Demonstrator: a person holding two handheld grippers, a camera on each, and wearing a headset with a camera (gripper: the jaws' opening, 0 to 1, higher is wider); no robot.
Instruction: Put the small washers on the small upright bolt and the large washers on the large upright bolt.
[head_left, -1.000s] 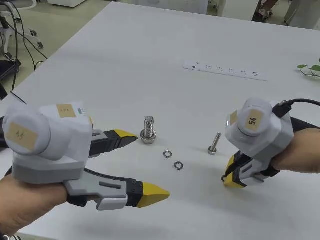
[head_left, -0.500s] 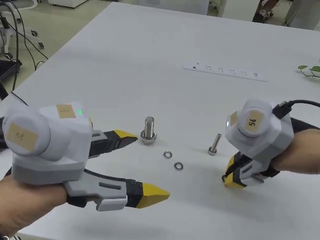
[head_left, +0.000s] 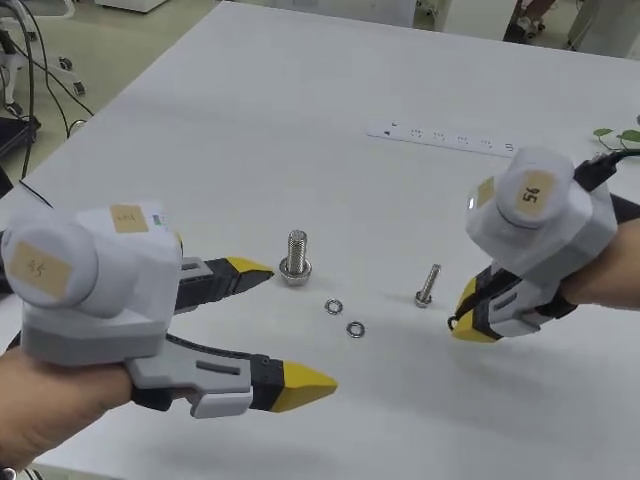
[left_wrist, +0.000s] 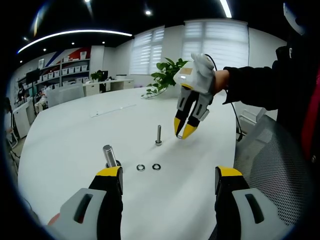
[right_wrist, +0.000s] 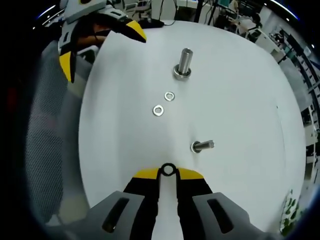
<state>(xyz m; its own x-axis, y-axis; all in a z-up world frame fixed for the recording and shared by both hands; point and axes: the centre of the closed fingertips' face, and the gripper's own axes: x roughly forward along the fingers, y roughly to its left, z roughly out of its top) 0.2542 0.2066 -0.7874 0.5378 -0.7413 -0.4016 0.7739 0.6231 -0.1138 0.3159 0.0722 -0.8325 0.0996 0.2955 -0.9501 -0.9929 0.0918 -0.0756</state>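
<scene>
My left tongs (left_wrist: 169, 175) gape wide, empty. My right tongs (head_left: 465, 328) pinch a washer (right_wrist: 169, 165) aloft beside the small bolt (head_left: 428, 285); I judge I'm mid-carry. Farther off, two washers (head_left: 333, 306) lie loose near the large bolt (head_left: 296, 257). Next: centre the hole over the matching bolt.

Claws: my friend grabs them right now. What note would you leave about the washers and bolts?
Left claw: open, empty, near the big bolt.
Right claw: shut on a washer, hovering beside the small bolt.
Loose washers: two, flat on the table between the upright bolts.
Done: one washer picked up. Cannot tell if any already sit on the bolts.
Left: put the held washer on its matching bolt, then the two loose ones.
</scene>
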